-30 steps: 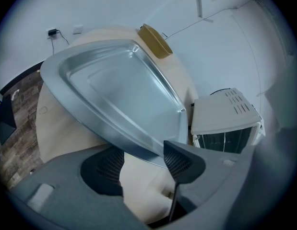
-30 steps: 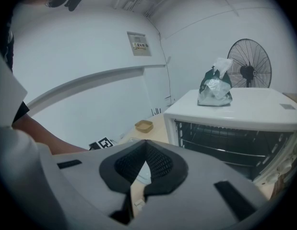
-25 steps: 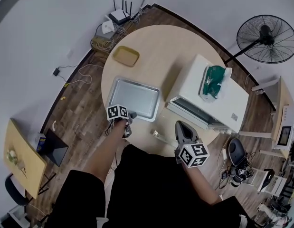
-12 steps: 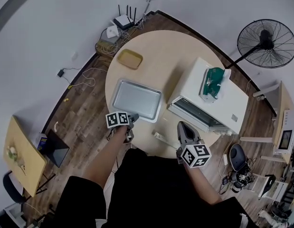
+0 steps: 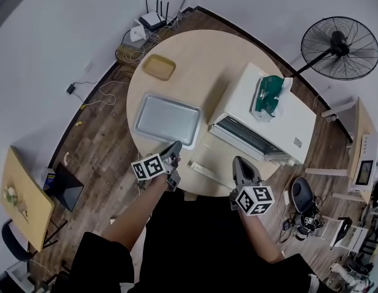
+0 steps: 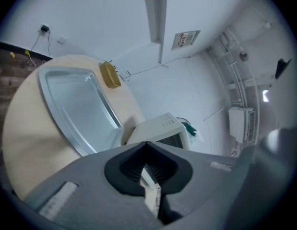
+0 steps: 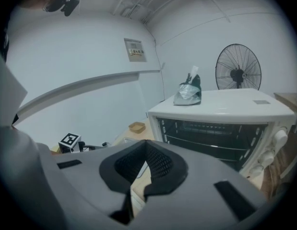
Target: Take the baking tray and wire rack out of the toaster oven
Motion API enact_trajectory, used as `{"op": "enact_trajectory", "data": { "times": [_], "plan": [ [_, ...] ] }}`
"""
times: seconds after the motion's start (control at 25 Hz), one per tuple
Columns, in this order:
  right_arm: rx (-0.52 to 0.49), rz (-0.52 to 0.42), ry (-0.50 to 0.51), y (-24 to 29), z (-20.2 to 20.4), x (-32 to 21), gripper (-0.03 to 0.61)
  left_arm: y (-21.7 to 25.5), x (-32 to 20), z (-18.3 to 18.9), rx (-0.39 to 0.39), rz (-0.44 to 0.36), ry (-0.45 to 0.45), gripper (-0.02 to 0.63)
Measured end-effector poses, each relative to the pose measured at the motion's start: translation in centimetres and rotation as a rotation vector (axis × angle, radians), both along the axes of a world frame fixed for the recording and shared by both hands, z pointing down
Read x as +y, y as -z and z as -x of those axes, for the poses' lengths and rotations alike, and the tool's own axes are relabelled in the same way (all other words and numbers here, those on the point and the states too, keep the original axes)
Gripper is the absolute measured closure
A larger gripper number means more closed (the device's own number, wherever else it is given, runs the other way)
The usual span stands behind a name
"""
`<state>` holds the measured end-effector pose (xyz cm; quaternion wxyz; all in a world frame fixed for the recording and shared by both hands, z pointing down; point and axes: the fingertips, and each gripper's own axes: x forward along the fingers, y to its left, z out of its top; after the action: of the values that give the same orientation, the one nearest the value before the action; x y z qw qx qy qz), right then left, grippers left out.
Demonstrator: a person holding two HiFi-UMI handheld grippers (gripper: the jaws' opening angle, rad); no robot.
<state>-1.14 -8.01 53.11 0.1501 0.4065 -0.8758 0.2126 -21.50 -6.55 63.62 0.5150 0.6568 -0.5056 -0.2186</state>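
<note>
The silver baking tray [image 5: 166, 119] lies empty on the round table [image 5: 201, 60], left of the white toaster oven [image 5: 280, 127]. In the right gripper view the oven [image 7: 225, 110] shows its dark inside, with the wire rack [image 7: 210, 146] still on its rails. My left gripper [image 5: 176, 146] hangs above the table's near edge, just short of the tray [image 6: 76, 107]; its jaws are shut with nothing between them. My right gripper [image 5: 238, 162] points at the oven's front from the near side, jaws shut and empty.
A small yellow dish [image 5: 159, 67] sits at the table's far side. A green tissue pack [image 5: 269, 97] rests on the oven. A short white bar [image 5: 198, 173] lies on the table between the grippers. A standing fan [image 5: 341, 47] is behind the oven.
My left gripper has lifted away from the tray's near edge and tipped up towards level. The tray stays flat on the table. My right gripper has shifted slightly towards the oven.
</note>
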Motion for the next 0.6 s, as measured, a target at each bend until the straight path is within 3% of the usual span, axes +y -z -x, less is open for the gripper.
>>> {"op": "enact_trajectory", "data": {
  "times": [0.2,0.6],
  "plan": [
    [0.009,-0.013,-0.05,1.1,-6.3,-1.0,0.578,2.1,-1.6,-6.8,0.101,-0.065,0.022,0.595],
    [-0.023,-0.028,-0.185,2.3,-18.1,-1.6,0.578,2.5,-5.3,-18.5,0.144,-0.043,-0.044,0.595]
  ]
}}
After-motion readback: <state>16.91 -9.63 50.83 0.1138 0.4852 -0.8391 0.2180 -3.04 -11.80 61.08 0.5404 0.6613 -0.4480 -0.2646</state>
